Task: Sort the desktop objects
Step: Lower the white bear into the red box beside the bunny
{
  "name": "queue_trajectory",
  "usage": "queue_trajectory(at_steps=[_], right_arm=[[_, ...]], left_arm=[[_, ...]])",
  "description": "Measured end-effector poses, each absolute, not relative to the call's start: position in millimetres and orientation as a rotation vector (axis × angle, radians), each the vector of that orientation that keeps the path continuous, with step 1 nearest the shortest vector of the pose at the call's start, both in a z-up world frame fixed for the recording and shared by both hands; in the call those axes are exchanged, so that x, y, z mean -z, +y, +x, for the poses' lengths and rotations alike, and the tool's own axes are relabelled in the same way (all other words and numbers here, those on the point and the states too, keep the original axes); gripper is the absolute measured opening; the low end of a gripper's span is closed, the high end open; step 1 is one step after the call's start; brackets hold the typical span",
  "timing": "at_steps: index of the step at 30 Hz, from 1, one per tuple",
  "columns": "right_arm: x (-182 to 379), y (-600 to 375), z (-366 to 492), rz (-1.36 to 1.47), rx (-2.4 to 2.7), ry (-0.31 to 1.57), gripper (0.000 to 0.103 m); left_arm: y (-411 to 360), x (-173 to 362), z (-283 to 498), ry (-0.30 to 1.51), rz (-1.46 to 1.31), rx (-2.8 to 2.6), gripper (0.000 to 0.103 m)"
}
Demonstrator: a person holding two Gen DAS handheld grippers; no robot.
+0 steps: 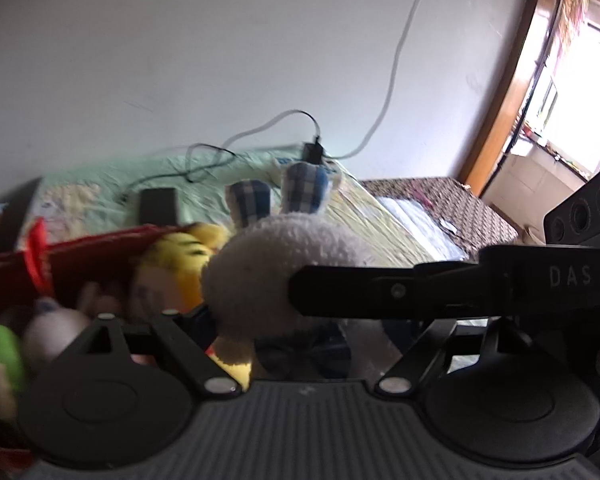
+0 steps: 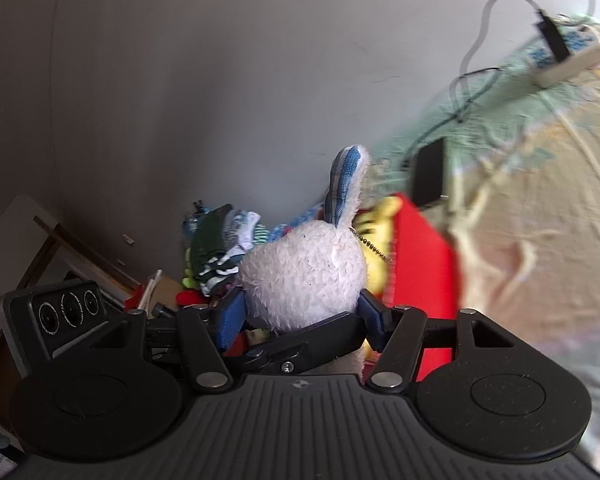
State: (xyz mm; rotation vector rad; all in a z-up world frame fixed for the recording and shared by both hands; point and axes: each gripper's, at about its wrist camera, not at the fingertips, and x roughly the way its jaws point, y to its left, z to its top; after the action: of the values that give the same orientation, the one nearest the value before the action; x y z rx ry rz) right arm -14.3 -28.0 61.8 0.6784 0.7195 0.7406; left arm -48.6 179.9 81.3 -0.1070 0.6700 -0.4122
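A white plush rabbit (image 2: 302, 276) with blue plaid ears is held between the blue pads (image 2: 230, 316) of my right gripper (image 2: 300, 316), which is shut on its body. It also shows in the left wrist view (image 1: 260, 264), with the right gripper's finger (image 1: 396, 292) crossing in front of it. The rabbit hangs over a red box (image 1: 84, 256) that holds a yellow tiger plush (image 1: 180, 260), a green-capped plush (image 1: 0, 356) and other toys. My left gripper (image 1: 300, 340) sits just under the rabbit; its fingertips are hidden.
The box (image 2: 424, 256) stands on a table with a pale green and yellow cloth (image 1: 204, 184). A black phone (image 1: 158, 204), cables and a white power strip (image 2: 568, 64) lie on it. A pile of socks and clutter (image 2: 220, 248) sits left of the box. A wall is behind.
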Motion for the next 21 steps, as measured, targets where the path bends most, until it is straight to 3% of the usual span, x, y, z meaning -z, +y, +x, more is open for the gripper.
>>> queue_trajectory(at_steps=[11, 21], right_arm=[[-58.7, 52.1, 11.7, 0.641, -0.775, 0.732, 0.062], [-36.5, 86.6, 29.8, 0.577, -0.699, 0.786, 0.064]], left_arm=[[258.9, -67.0, -33.7, 0.685, -0.151, 0.337, 0.081], [284.3, -31.4, -3.6, 0.794, -0.211, 0.339, 0.081]])
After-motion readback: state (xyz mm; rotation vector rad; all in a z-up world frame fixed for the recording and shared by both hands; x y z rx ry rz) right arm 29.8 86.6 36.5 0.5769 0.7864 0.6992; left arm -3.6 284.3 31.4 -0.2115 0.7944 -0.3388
